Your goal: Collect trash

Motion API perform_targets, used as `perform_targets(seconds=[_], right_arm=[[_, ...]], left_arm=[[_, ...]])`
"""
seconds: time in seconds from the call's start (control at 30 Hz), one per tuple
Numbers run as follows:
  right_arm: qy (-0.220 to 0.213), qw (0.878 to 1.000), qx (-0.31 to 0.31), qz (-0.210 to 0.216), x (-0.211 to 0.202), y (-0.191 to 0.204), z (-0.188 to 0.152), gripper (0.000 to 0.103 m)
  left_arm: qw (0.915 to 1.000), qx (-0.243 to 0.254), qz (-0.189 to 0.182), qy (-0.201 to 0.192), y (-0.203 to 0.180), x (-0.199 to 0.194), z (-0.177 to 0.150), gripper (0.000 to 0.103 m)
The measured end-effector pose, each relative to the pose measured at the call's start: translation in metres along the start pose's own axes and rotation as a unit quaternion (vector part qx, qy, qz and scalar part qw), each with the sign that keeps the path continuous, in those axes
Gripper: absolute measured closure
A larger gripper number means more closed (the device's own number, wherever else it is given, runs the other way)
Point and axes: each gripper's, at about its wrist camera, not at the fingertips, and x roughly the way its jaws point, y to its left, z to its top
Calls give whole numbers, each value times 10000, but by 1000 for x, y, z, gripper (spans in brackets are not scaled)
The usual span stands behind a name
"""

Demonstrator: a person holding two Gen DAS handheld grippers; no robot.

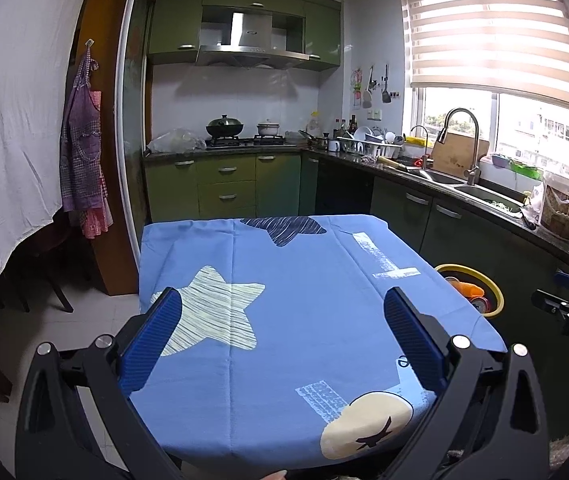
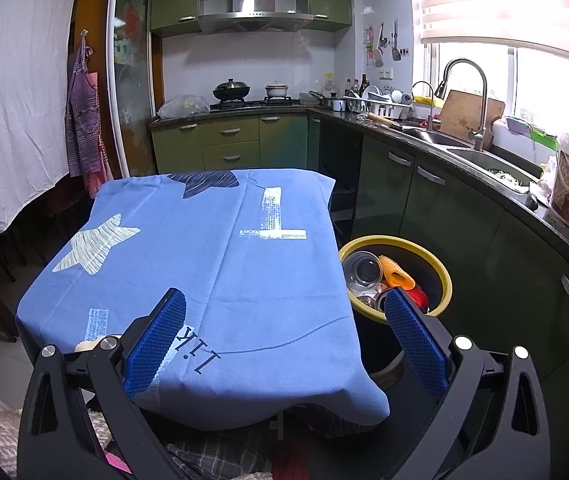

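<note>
Left tongs (image 1: pixel 282 312) are spread wide, nothing held between the blue pads; they are held over the near part of the tabletop (image 1: pixel 296 280). Right tongs (image 2: pixel 284 312) are likewise spread wide and empty, held over the near right corner of the tabletop, with the right pad seen against the trash bin (image 2: pixel 440 268).

The tabletop is covered by a blue cloth printed with stars and letters. No loose trash is seen anywhere on the cloth in either view; the surface looks bare.

The trash bin, black with a yellow rim, stands on the floor just beside the right edge of the tabletop, between it and the dark cabinets. Inside it are seen a clear plastic cup (image 2: pixel 362 270), an orange ribbed item (image 2: pixel 396 270), a red piece (image 2: pixel 418 298) and what looks like a can or two near the cup, not sharp enough to name. In the left wrist view only the far part of the bin rim and a bit of the orange item are seen past the cloth edge.

Judged: collection looks finished or nearly so, since all visible trash is already in the bin and none remains on the tabletop. Floor areas beyond the tabletop's left side show chair legs only. Anything below the near edge of the tabletop is hidden by the tongs' frames, so leftovers there cannot be ruled out.
</note>
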Motion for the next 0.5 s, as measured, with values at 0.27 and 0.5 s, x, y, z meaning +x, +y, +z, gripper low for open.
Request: perform_targets(seconds=[0.27, 0.5], right_arm=[[1, 10000, -6, -1, 0, 1, -1, 5], [7, 10000, 4, 10, 1, 1, -1, 5]], left_arm=[[10000, 66, 40, 17, -2, 2, -1, 7], [9999, 93, 58, 22, -1, 4, -2, 7]])
